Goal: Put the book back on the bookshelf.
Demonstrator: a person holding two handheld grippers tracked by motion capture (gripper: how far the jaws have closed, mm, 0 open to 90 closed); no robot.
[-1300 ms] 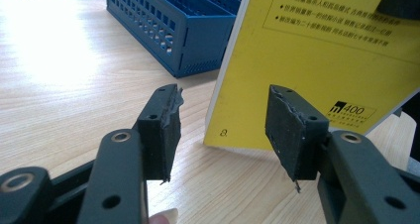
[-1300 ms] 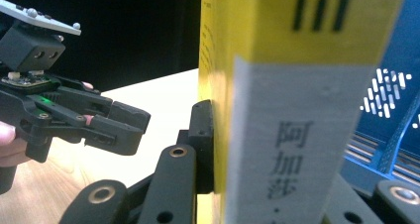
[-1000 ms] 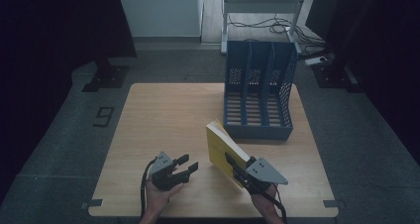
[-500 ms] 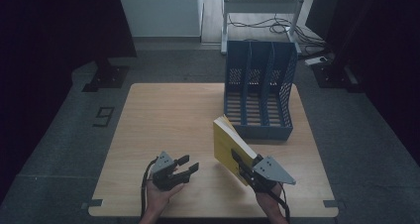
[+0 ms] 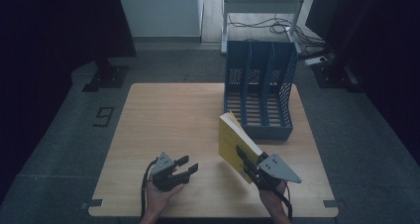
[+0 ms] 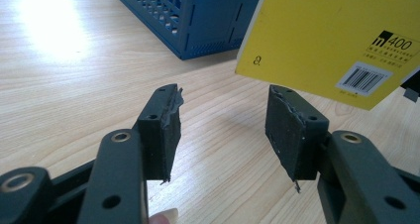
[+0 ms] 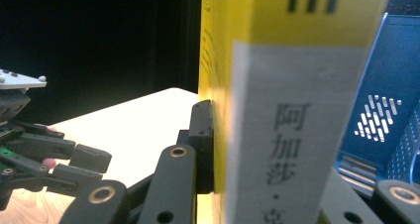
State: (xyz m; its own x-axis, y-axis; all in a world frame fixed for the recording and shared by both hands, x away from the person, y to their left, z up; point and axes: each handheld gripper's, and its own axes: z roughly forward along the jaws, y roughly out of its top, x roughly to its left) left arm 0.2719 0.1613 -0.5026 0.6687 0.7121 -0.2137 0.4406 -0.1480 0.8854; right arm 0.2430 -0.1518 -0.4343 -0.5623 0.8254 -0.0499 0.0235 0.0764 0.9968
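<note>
The thick yellow paperback book (image 5: 236,143) is pinched near its lower edge by the right hand-held gripper (image 5: 253,167), jaws pressed on both covers. Over the last second it has been lifted and tipped more upright, just short of the blue plastic three-slot file rack (image 5: 259,92), so I judge it is being readied for a slot. The left hand-held gripper (image 5: 184,165) rests spread over the light wooden bench (image 5: 163,115), holding nothing. Count: one book, one rack, two grippers.
</note>
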